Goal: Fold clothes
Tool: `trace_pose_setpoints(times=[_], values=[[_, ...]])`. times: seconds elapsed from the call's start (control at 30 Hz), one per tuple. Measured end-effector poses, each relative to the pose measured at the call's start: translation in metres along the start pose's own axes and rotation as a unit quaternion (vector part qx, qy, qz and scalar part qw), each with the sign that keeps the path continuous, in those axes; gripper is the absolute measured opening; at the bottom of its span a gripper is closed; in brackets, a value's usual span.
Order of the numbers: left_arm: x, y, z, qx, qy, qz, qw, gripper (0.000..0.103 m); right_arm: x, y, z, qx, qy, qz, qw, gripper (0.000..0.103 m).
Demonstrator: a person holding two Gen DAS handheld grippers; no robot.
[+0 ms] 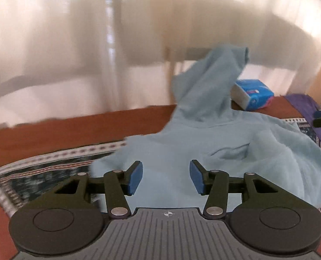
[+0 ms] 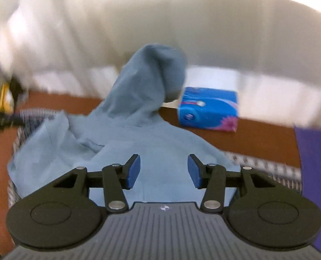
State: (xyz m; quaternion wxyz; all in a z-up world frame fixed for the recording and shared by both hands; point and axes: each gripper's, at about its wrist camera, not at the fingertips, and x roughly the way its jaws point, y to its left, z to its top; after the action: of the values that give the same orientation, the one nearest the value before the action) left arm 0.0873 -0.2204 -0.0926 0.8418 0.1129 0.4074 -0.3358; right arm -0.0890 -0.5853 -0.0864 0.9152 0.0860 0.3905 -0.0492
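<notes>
Left hand-held gripper (image 1: pixel 166 177) hangs spread and empty at lower centre, over a light blue hoodie (image 1: pixel 203 143) heaped mid-frame on the patterned mat (image 1: pixel 52 169), hood propped toward upper right. Over to the right view: right hand-held gripper (image 2: pixel 164 171) is spread too, gripping nothing. Hoodie's rumpled, sleeve bunched left; folding looks barely begun.
</notes>
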Motion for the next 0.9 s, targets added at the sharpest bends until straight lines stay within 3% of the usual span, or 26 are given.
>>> trace_pose_setpoints(times=[0.23,0.43,0.53,0.57,0.6,0.63,0.7,0.9], values=[[0.061,-0.023,0.013,0.019,0.044,-0.029,0.9984,0.067,0.053,-0.001,0.005,-0.019,0.044,-0.004,0.999,0.053],[0.078,-0.024,0.010,0.023,0.062,-0.044,0.9969,0.071,0.086,-0.009,0.004,-0.007,0.070,0.004,0.997,0.054],[0.088,-0.025,0.009,0.032,0.069,-0.034,0.9965,0.071,0.100,-0.009,0.002,-0.009,0.084,0.009,0.996,0.052],[0.092,-0.026,0.008,0.035,0.071,-0.030,0.9964,0.058,0.104,-0.009,0.002,-0.007,0.091,0.012,0.996,0.047],[0.094,-0.026,0.007,0.037,0.072,-0.026,0.9964,0.020,0.106,-0.009,0.002,-0.007,0.096,0.012,0.995,0.032],[0.096,-0.026,0.007,0.038,0.073,-0.022,0.9964,0.007,0.109,-0.008,0.001,-0.006,0.100,0.013,0.995,0.026],[0.099,-0.027,0.005,0.042,0.072,-0.013,0.9965,0.003,0.111,-0.008,0.001,-0.002,0.107,0.014,0.994,0.017],[0.076,-0.029,0.009,0.035,0.032,-0.003,0.9989,0.000,0.093,-0.005,0.004,0.002,0.081,0.007,0.997,0.013]])
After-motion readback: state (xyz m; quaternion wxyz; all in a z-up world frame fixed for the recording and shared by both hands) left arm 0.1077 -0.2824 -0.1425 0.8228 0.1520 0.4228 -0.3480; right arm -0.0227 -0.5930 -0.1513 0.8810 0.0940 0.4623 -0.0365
